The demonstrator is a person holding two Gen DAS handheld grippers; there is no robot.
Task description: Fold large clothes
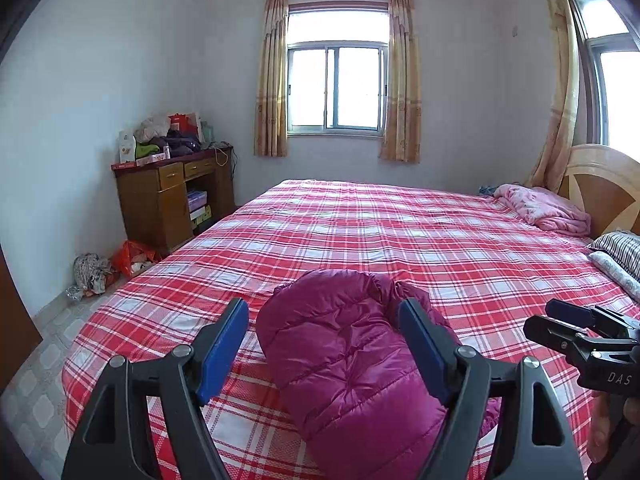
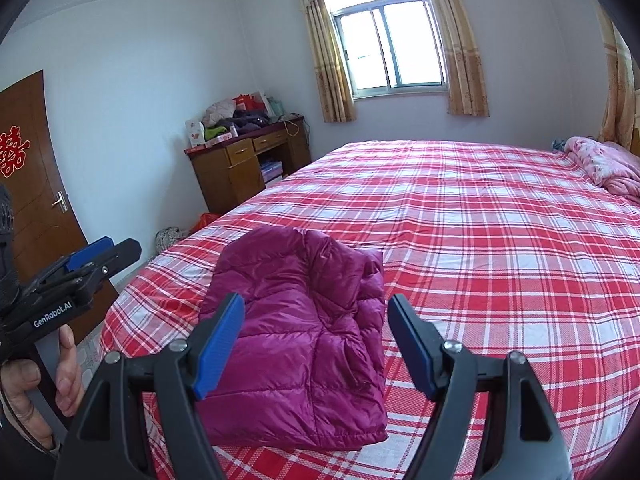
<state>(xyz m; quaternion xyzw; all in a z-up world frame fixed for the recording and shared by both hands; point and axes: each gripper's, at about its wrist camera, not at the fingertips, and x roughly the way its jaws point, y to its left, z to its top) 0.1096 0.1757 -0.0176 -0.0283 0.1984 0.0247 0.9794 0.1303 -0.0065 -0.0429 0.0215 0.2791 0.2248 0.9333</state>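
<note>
A magenta quilted down jacket (image 1: 348, 360) (image 2: 304, 336) lies folded into a compact bundle on the red plaid bed (image 1: 420, 240) (image 2: 480, 240), close to its near edge. My left gripper (image 1: 324, 312) hovers above the bundle, apart from it, with its blue pads spread wide and nothing between them. My right gripper (image 2: 316, 302) also hangs over the jacket, open and empty. Each gripper shows in the other's view: the right gripper (image 1: 580, 332) at the right edge, the left gripper (image 2: 92, 264) at the left edge, held by a hand (image 2: 48, 376).
A crumpled pink blanket (image 1: 548, 208) and striped pillows (image 1: 620, 252) lie by the wooden headboard (image 1: 604, 184). A cluttered wooden desk (image 1: 172, 196) stands at the far left wall, with bags (image 1: 112, 264) on the floor. A brown door (image 2: 36, 184) is at the left.
</note>
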